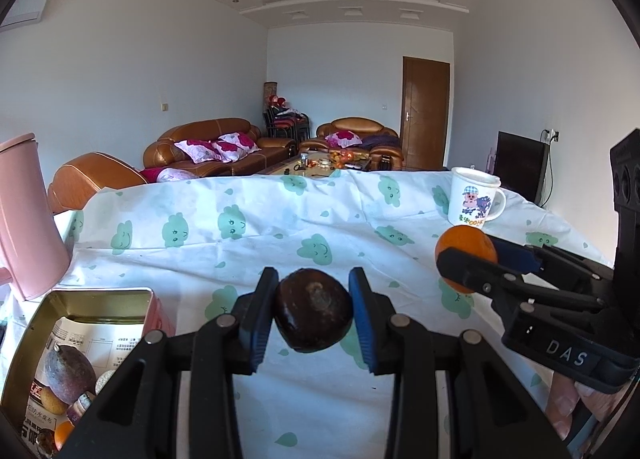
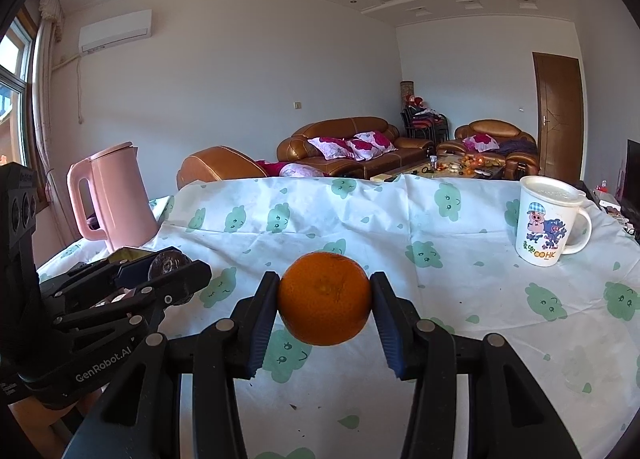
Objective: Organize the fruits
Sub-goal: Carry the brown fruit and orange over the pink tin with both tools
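My left gripper is shut on a dark brown passion fruit and holds it above the tablecloth. My right gripper is shut on an orange, also above the cloth. In the left wrist view the right gripper shows at the right with the orange. In the right wrist view the left gripper shows at the left. An open metal tin at the lower left holds a passion fruit and other fruit on printed paper.
A pink kettle stands at the table's left, next to the tin. A white cartoon mug stands at the right. The table has a white cloth with green clouds. Sofas stand beyond.
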{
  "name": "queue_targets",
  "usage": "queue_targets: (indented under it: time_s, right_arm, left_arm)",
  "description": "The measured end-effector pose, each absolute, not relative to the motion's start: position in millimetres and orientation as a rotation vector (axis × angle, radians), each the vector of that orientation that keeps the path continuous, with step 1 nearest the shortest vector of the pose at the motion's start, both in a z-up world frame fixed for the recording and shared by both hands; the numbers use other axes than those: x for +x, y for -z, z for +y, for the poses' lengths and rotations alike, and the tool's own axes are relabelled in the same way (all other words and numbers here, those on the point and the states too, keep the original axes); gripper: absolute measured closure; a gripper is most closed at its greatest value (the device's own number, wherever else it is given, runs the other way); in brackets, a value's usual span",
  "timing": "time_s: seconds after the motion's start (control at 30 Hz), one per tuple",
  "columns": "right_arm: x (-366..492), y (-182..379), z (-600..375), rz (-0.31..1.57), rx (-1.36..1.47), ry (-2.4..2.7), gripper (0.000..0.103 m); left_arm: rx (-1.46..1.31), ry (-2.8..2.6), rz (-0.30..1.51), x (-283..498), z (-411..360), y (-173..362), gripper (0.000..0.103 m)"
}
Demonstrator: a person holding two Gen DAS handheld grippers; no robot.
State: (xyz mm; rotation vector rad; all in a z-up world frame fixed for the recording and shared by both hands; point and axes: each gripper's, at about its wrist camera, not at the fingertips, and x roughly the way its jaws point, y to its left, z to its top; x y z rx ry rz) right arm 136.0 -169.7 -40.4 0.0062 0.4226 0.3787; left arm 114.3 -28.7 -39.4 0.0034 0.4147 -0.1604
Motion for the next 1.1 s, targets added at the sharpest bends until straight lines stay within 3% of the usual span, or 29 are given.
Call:
queue_targets:
  time_s: [1.1]
  right_arm:
    - [109.4,33.7,-166.5,0.304,-0.037,-0.379,0.055]
  left_arm:
    - [0.014,0.112,0.297,90.4,-27.6,32.6,0.065]
